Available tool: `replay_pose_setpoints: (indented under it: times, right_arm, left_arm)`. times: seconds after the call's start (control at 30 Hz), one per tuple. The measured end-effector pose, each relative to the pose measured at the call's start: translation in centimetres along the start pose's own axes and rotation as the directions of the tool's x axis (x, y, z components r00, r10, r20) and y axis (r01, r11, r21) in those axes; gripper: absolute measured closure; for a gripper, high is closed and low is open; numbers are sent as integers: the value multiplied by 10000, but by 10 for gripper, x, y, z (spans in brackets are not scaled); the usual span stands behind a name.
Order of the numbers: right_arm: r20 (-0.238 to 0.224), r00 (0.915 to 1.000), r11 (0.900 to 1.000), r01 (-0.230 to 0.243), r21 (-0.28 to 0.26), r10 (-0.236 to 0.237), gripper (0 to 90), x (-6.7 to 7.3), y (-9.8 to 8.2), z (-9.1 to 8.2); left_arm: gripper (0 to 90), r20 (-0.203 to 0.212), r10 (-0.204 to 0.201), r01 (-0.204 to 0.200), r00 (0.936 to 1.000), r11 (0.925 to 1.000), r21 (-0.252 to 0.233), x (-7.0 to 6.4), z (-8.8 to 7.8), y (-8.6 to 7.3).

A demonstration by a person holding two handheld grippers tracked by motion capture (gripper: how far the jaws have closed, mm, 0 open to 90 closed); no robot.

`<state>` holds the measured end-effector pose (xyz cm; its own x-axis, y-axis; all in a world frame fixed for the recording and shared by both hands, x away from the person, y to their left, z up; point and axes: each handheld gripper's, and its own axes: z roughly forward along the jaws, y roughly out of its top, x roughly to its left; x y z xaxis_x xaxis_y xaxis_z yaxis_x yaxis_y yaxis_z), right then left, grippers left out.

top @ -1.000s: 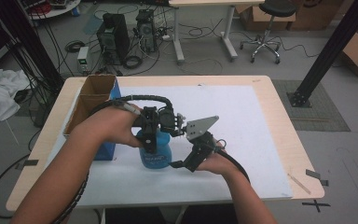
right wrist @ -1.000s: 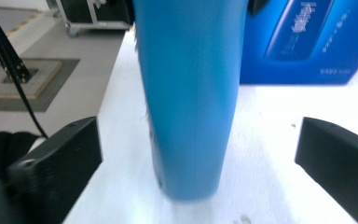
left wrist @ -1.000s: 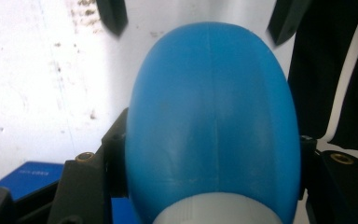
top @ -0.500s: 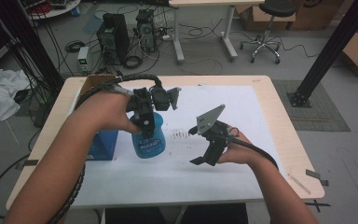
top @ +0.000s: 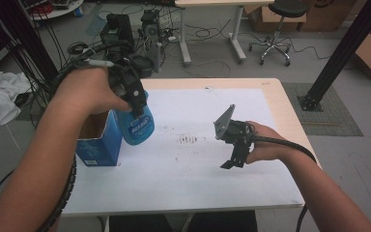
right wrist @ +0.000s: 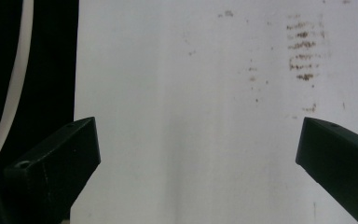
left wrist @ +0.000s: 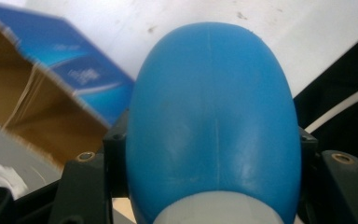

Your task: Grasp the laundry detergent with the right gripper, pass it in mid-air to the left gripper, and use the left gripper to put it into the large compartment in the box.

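Item 1: bottle (top: 137, 126), blue, with printed label. Held in the air above the left part of the worktop (top: 198, 179), just right of the box and clear of the surface; gripped near its top so the body hangs free below.

Item 2: left gripper (top: 134, 96). Jaws closed tight on the bottle; in the left gripper view the blue shoulder (left wrist: 212, 121) bulges between them, black jaws at each flank.

Item 3: box (top: 96, 140), blue card, top open, brown inside. Stands at the left edge of the worktop, flaps up, likely the bottle's destination.

Item 4: right gripper (top: 232, 162). Jaws spread wide, holding nothing; hangs over the white sheet (right wrist: 191, 116) right of centre, well apart from the bottle, out of the way.

Item 5: brown smudges (top: 188, 140) on the sheet, mid-worktop.
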<state>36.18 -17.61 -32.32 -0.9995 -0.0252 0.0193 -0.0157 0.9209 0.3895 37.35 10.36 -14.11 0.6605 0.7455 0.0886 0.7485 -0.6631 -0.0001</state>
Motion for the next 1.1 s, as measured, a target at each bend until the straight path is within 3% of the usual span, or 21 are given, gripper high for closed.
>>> replay_pose_setpoints:
  times: [0.1, 0.2, 0.33, 0.43, 0.63, 0.67, 0.73, 0.93, 0.97, 1.1]
  right_arm:
    - [-2, 10000, 9995, 75, 308, -75, 0, 1, -3, -5]
    - [26, 10000, 9979, 0, 646, -1, 0, -1, -10, -10]
    - [86, 9999, 9957, -88, 921, 80, 0, -3, -19, -15]
    - [91, 9999, 9952, -114, 976, 105, 0, -4, -22, -17]
    - [27, 10000, 9941, -27, 1085, 24, 0, -5, -19, -16]
    - [21, 10000, 9938, -3, 1115, 1, 0, -6, -18, -16]
    - [8, 10000, 9930, 23, 1179, -24, 0, -7, -16, -16]
    - [29, 10000, 9930, 13, 1180, -17, 0, -8, -13, -16]
    - [19, 10000, 9931, 32, 1174, -35, 0, -8, -13, -16]
    - [63, 10000, 9927, 6, 1203, -13, 0, -8, -15, -18]
  left_arm:
    - [389, 134, -982, 982, 9951, 9952, -24, 18, -13, -9]
    - [390, 172, -1651, 1650, 9861, 9863, 63, 31, -23, -17]
    - [390, 145, -2787, 2787, 9603, 9604, 78, 49, -34, -29]
    - [390, 192, -3289, 3289, 9442, 9443, 62, 60, -40, -35]
    - [390, 385, -4405, 4405, 8969, 8977, 94, 79, -45, -44]
    - [390, 411, -4602, 4601, 8869, 8878, 129, 83, -45, -45]
    - [390, 503, -5135, 5128, 8566, 8581, 276, 90, -43, -48]
    - [389, 312, -5801, 5789, 8140, 8144, 401, 110, -36, -53]
    - [390, 315, -5931, 5919, 8045, 8050, 412, 115, -34, -56]
    - [389, 338, -6155, 6143, 7874, 7881, 385, 126, -24, -61]
